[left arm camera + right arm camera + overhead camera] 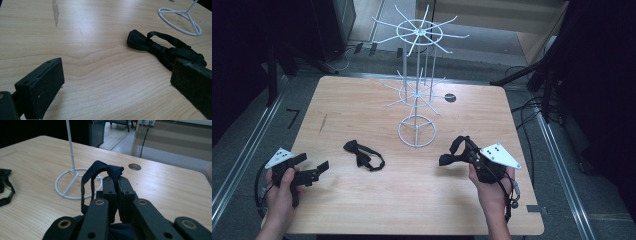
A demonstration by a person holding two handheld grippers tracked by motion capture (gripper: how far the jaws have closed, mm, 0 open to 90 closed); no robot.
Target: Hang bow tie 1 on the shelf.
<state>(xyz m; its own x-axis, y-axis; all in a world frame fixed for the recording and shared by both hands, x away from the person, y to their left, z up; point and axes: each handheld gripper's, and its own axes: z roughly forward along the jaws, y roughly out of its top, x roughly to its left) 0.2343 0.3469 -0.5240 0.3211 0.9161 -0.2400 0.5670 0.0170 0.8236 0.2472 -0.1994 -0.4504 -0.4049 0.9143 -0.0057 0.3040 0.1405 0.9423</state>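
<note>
Bow tie [113, 171], dark blue, is clamped between the jaws of the right gripper [451, 158], its strap looping beside them; the high view renders it merely black. Left gripper [314, 169] rests near the table's [362, 210] left edge, jaws apart. Second, black tie [162, 47] lies just beyond them, near the white rack [417, 131].

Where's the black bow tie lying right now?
In the high view the black bow tie lies flat on the table, left of the white wire stand's ring base, just ahead of the open left gripper.
</note>
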